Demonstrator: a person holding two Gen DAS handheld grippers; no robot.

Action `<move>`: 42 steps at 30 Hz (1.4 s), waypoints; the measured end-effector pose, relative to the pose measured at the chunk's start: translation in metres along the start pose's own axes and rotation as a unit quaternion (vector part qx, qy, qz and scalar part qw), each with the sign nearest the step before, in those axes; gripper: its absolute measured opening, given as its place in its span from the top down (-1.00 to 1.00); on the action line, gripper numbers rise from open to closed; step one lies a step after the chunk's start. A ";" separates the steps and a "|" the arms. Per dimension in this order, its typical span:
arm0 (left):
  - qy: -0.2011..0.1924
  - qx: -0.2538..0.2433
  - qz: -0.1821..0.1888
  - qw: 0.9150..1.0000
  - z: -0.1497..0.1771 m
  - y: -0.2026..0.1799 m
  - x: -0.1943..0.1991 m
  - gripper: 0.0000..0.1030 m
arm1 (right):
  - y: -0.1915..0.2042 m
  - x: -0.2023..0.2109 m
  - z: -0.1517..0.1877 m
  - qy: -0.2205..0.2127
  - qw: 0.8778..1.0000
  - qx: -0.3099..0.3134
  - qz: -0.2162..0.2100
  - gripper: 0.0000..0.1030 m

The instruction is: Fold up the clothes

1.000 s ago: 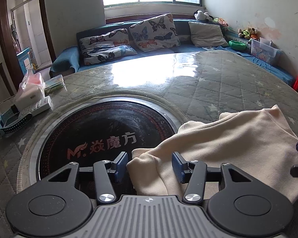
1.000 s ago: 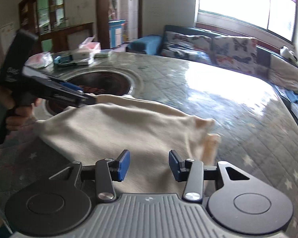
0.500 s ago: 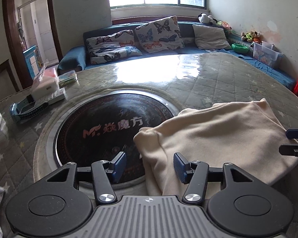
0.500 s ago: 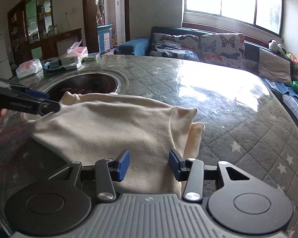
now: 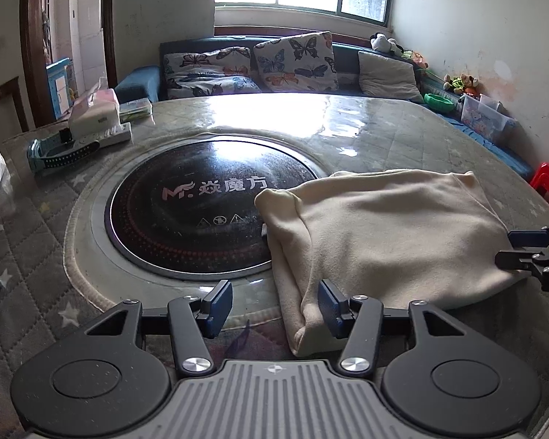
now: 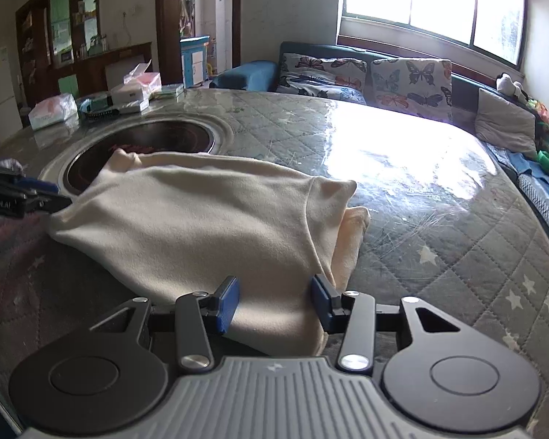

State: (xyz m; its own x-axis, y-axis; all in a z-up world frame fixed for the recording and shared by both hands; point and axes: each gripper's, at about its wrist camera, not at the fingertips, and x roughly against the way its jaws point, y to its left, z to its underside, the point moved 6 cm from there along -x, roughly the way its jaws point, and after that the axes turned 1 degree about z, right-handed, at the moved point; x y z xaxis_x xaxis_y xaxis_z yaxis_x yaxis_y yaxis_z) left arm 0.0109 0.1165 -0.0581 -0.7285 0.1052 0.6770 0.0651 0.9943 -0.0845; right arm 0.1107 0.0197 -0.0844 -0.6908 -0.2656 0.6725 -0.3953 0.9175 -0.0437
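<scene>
Cream garment [image 5: 391,234] lying folded on quilted table cover [image 5: 402,139], near edge toward both grippers, far left corner overlapping rim of round black cooktop [image 5: 201,201] set into table. Folded edge running along garment's left side in left wrist view; a second layer peeking out beneath at right side in right wrist view [image 6: 351,234]. Left gripper [image 5: 275,305] low over table at garment's near left corner, jaws parted, blue pads clear of cloth; right pad just beside the folded edge, left pad over bare cover and cooktop rim. Nothing clamped. Right gripper [image 6: 274,301] poised at garment's near right edge, jaws likewise parted, cloth visible between and under pads, no pinch visible. Same right gripper seen at right margin of left wrist view [image 5: 530,248], tips touching or just over garment's edge; contact not resolvable. Left gripper tips at left margin of right wrist view [image 6: 36,192], close to garment's corner. Tissue box [image 5: 93,109], hairbrush [image 5: 66,150] on far left of table. Butterfly cushions [image 5: 296,60] on sofa behind.
</scene>
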 end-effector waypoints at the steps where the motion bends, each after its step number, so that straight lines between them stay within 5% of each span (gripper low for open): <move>1: 0.002 0.001 0.004 1.000 0.000 0.000 0.000 -0.02 | 0.000 0.000 0.001 0.002 1.000 0.006 0.002 0.16; 15: 0.032 -0.012 0.090 0.995 0.016 -0.023 0.004 0.14 | -0.011 0.019 0.018 0.049 0.998 0.041 0.015 0.19; 20: 0.022 -0.011 0.073 0.997 0.002 -0.015 0.006 0.13 | -0.019 0.030 0.018 0.073 0.997 0.030 0.022 0.20; 27: 0.003 -0.037 0.040 0.999 -0.022 -0.019 -0.010 0.13 | -0.025 0.021 -0.023 0.002 1.000 0.001 0.026 0.20; 33: 0.009 -0.051 0.018 0.999 -0.030 -0.023 -0.035 0.14 | -0.025 -0.018 -0.047 -0.013 1.000 -0.010 0.021 0.22; 42: 0.013 -0.054 0.018 0.998 -0.035 -0.020 -0.046 0.11 | -0.042 -0.040 -0.042 0.012 0.998 -0.048 0.028 0.33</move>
State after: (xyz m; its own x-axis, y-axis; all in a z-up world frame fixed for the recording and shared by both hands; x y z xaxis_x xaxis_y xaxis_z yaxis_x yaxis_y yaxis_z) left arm 0.0670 0.0923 -0.0620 -0.7062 0.1390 0.6942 0.1647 0.9859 -0.0299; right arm 0.1806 0.0039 -0.0789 -0.6952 -0.2063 0.6886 -0.2958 0.9552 -0.0125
